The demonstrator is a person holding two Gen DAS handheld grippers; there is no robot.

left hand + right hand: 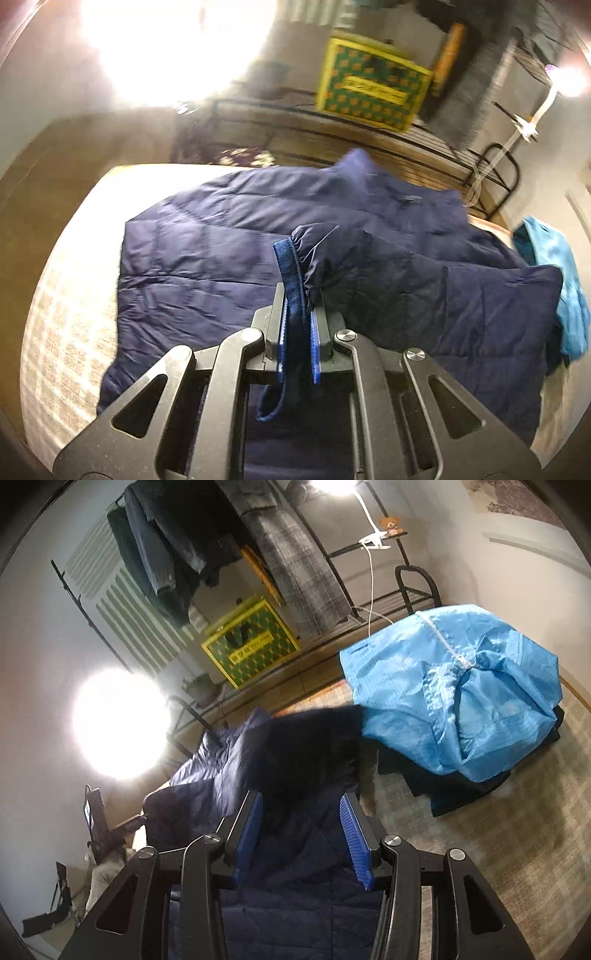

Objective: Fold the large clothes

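- Two grippers are in use; we take the nearest items first.
- We hold the left gripper (295,314) with its fingers (276,317) clamped on the ribbed cuff (291,280) of the navy quilted jacket (207,251). The cuff stands upright between the blue pads, and its loose end hangs down behind them.
- We hold the right gripper (303,823) above the jacket's quilted panel. Its fingers (354,834) stand apart, and no fabric is pressed between the pads.
- From the cuff, the sleeve (369,273) runs to the right across the jacket body.
- We see the jacket spread flat on a pale, woven-textured surface (62,306); whether this is a bench or a bed we cannot tell.
- Beside the jacket, on the right, a light blue garment (454,686) lies bunched on top of a dark garment (454,786). Its white zipper faces up.
- Beyond the surface edge, a yellow-and-green patterned box (251,642) sits on a low black metal rack (413,594).
- Dark clothes (177,546) hang from the rail above the box.
- Farthest back, a round lamp (118,723) glares on the left, against the wall.
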